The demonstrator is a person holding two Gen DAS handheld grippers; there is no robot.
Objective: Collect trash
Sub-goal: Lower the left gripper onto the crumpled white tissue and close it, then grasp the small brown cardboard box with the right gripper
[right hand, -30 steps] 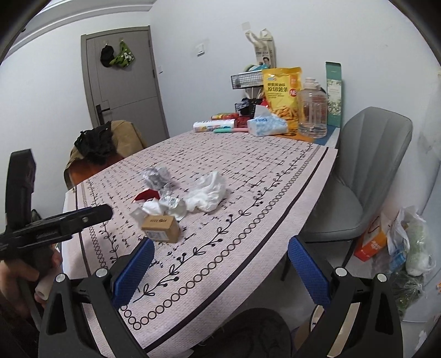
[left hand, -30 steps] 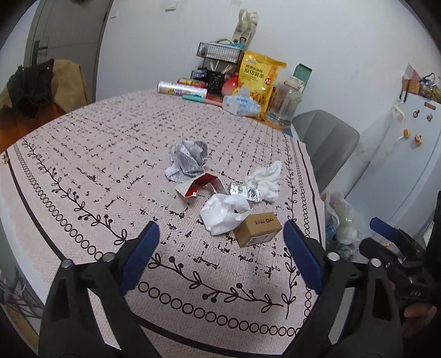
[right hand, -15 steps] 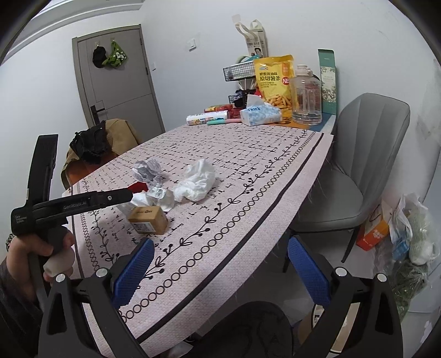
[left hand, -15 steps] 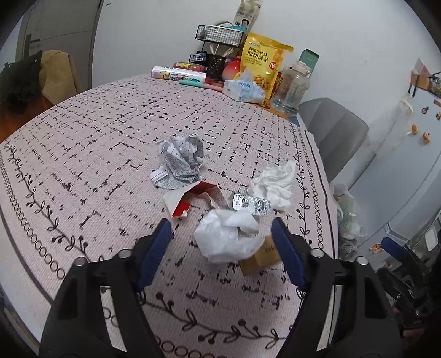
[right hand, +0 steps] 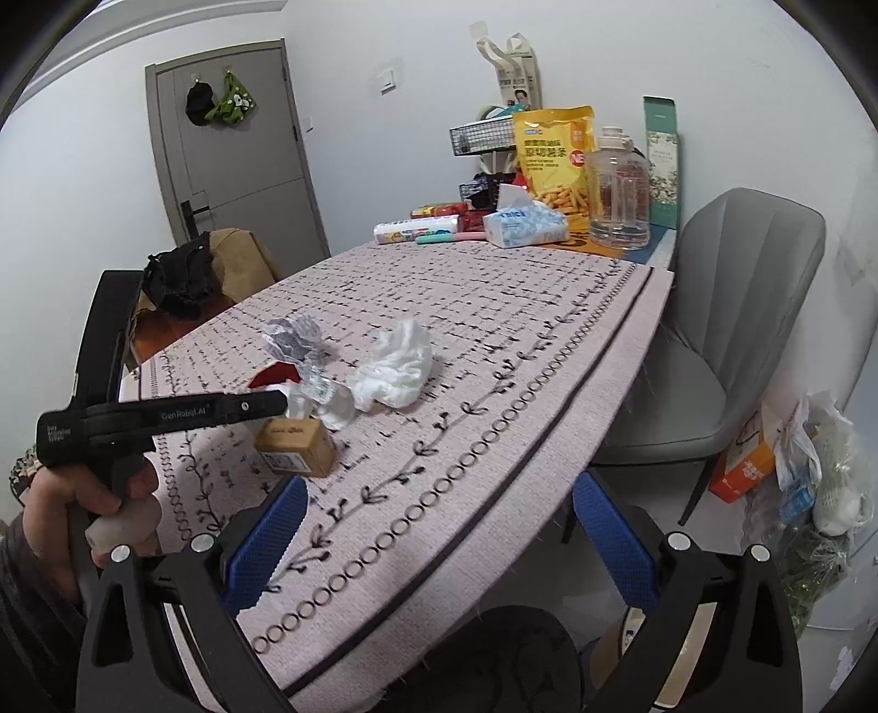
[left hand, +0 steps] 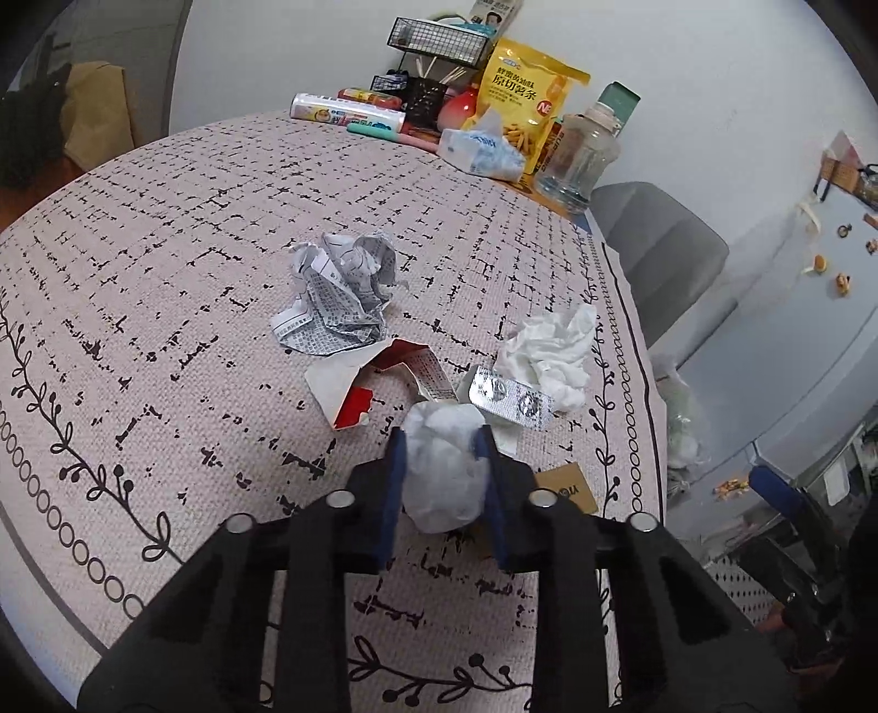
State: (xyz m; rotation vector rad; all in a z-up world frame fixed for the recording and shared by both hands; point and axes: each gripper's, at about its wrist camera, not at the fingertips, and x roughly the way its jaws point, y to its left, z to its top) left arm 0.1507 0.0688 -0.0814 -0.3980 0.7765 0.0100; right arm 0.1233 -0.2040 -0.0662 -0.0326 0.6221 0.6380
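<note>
My left gripper [left hand: 442, 450] is shut on a crumpled white tissue [left hand: 444, 471] just above the tablecloth. Around it lie a crumpled newspaper ball [left hand: 340, 296], a torn red and white packet [left hand: 373, 384], a silver blister pack [left hand: 510, 397], a second white tissue [left hand: 554, 345] and a small brown cardboard box [left hand: 568, 485]. In the right wrist view the left gripper [right hand: 274, 403] reaches over the box [right hand: 296, 447] and the second tissue [right hand: 398, 362]. My right gripper [right hand: 439, 526] is open and empty, off the table's near edge.
A grey chair [right hand: 730, 351] stands to the right of the table [right hand: 494, 307]. Bags of rubbish [right hand: 806, 482] lie on the floor beyond it. At the far end stand a snack bag [right hand: 557, 153], a clear jug [right hand: 617, 192], a tissue pack [right hand: 521, 225] and a wire rack [left hand: 439, 38].
My left gripper moved forward and down over the trash pile and shut on the near white tissue. My right gripper stayed open with little movement.
</note>
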